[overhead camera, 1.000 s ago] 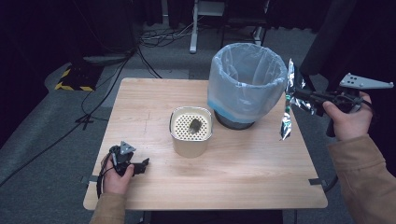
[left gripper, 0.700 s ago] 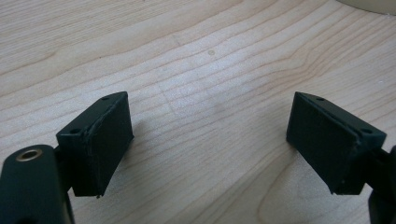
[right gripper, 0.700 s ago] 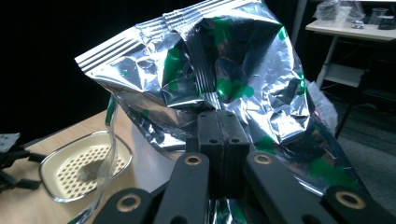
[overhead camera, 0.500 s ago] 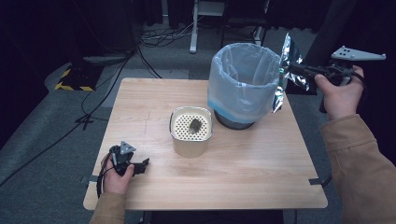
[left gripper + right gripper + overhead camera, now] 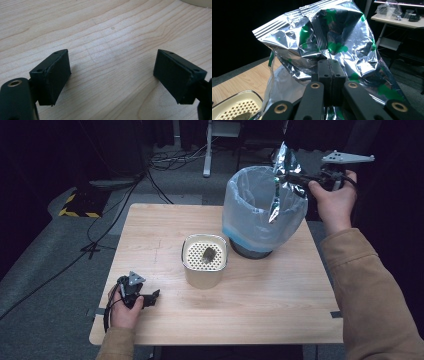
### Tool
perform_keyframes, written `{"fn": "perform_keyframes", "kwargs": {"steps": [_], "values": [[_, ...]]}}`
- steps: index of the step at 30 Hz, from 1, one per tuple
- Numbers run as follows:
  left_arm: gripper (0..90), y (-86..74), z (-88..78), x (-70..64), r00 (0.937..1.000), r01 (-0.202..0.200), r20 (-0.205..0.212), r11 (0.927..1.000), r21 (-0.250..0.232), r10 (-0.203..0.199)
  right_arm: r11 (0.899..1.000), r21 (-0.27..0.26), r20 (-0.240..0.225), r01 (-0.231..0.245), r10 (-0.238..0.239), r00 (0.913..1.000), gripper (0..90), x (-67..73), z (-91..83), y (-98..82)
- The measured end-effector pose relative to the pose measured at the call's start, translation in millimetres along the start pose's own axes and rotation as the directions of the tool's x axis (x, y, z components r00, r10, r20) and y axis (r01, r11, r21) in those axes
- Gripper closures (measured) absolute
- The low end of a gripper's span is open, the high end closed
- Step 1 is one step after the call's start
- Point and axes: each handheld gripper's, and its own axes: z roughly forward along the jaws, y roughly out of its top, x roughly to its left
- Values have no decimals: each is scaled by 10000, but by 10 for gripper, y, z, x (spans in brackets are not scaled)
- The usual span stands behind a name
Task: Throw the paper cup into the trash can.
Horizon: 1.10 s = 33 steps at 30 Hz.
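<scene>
A crumpled silver foil bag (image 5: 280, 175) with green marks hangs over the right rim of the bin lined with a pale blue plastic bag (image 5: 257, 205). My right gripper (image 5: 292, 178) is shut on the foil bag (image 5: 324, 45), its black jaws pressed together on the foil. At the table's front left, my left gripper (image 5: 150, 297) rests on the wood, open, with bare wood between its pads (image 5: 53, 75). A cream perforated container (image 5: 204, 260) with a dark lump inside stands mid-table.
The wooden table (image 5: 280, 310) has bare room at the front and left. Cables (image 5: 165, 165) and a yellow-black striped block (image 5: 80, 202) lie on the grey floor behind. A white desk (image 5: 397, 20) with clutter stands far off in the right gripper view.
My right gripper has carried the foil bag up and to the left, from beside the bin's right side to over its rim. The left gripper has stayed put.
</scene>
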Motion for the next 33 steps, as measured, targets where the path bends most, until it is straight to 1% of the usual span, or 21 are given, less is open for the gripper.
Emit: {"fn": "perform_keyframes", "kwargs": {"steps": [1,2,7,8,11,12,13,14,15,16,17,18,19,21,23,25,30,33], "values": [[144,0,0,0,10000,2,-1,10000,-2,-2,9999,33,3,114,-114,9999,897,7,52,5],[144,0,0,0,10000,2,-2,10000,-1,-2,10000,94,-7,27,-27,10000,897,21,98,8],[144,0,0,-1,10000,15,1,10000,-3,-15,9994,343,51,22,-24,10000,897,34,291,-11],[144,0,0,0,10000,2,2,10000,-3,-2,9993,375,55,-86,84,9999,895,42,320,-18],[144,0,0,1,10000,-1,5,10000,3,1,9987,489,195,-140,130,9997,874,49,383,-37],[144,0,0,0,10000,3,3,10000,4,-3,9984,515,219,-230,219,9995,860,54,399,-40],[144,0,0,1,10000,1,4,10000,2,-1,9981,579,272,-225,210,9994,824,47,418,-47],[144,0,0,0,10000,1,4,10000,2,-1,9976,627,291,-292,274,9992,770,38,440,-53],[144,0,0,0,10000,1,4,10000,1,-1,9964,690,441,-486,457,9980,678,44,453,-60],[144,0,0,0,10000,3,2,10000,1,-3,9968,649,616,-477,437,9971,606,43,462,-66],[144,0,0,1,10000,0,4,10000,3,0,9967,560,816,-584,537,9952,550,48,472,-72],[144,0,0,0,10000,4,4,10000,3,-4,9970,520,872,-579,532,9948,525,39,470,-78],[144,0,0,0,10000,2,4,10000,0,-2,9967,455,889,-668,625,9941,496,32,460,-83],[144,0,0,0,10000,2,3,10000,1,-2,9968,342,988,-728,691,9927,472,4,430,-90],[144,0,0,0,10000,2,2,10000,2,-2,9970,254,1015,-734,704,9923,462,-12,396,-88],[144,0,0,-1,10000,15,0,10000,-4,-15,9979,224,1021,-616,590,9930,455,-25,347,-79],[144,0,0,0,10000,0,2,10000,0,0,9982,79,780,-596,588,9952,448,-11,225,-71],[144,1,1,-2,10000,1,-41,10000,5,-1,9985,71,749,-540,533,9958,432,-15,143,-87]]}}
